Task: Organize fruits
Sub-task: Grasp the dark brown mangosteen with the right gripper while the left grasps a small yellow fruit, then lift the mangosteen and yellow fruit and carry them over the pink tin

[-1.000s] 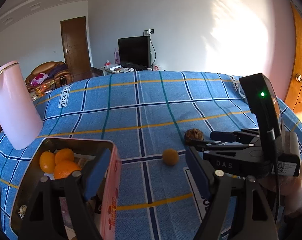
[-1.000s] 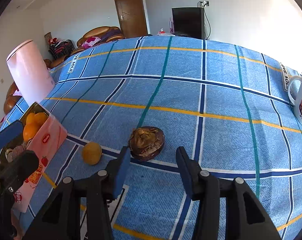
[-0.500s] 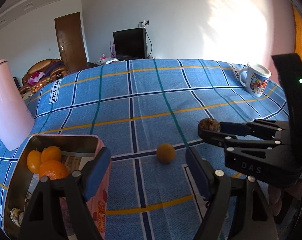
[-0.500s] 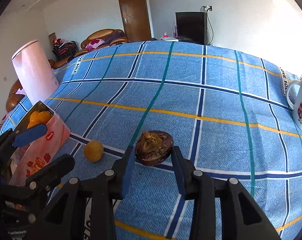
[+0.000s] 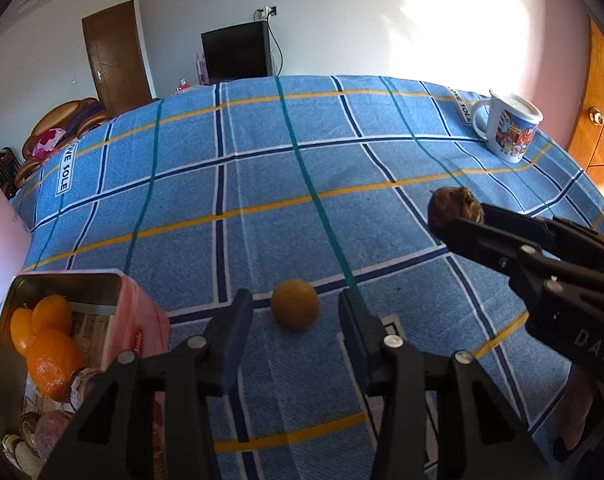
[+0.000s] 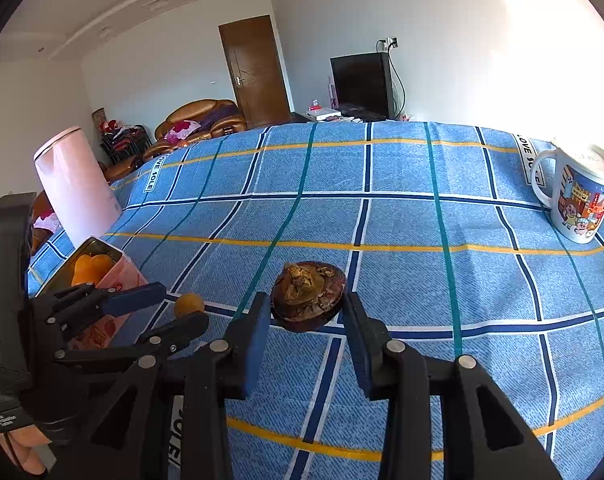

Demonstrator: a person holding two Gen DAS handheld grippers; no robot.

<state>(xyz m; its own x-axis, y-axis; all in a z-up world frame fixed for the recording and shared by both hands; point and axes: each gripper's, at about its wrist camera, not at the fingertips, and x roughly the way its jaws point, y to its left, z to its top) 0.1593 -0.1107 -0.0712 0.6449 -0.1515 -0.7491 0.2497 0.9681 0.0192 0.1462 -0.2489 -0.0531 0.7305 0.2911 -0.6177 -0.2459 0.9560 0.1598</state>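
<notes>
My right gripper (image 6: 306, 322) is shut on a dark brown dried mangosteen (image 6: 307, 295) and holds it above the blue plaid cloth; the fruit also shows in the left wrist view (image 5: 453, 210) at the right gripper's tips. My left gripper (image 5: 296, 322) is open, its fingers on either side of a small yellow-orange fruit (image 5: 294, 309) that lies on the cloth; this fruit also shows in the right wrist view (image 6: 188, 305). A pink tin (image 5: 142, 312) at the left holds several oranges (image 5: 50, 336).
A pink kettle (image 6: 76, 186) stands behind the tin at the far left. A cartoon-printed white mug (image 5: 509, 130) stands at the far right of the table. A printed mat edge (image 5: 389, 326) lies under the left gripper's right finger.
My right gripper closed on the mangosteen and lifted it. My left gripper moved right and forward until the small yellow-orange fruit sat between its open fingers.
</notes>
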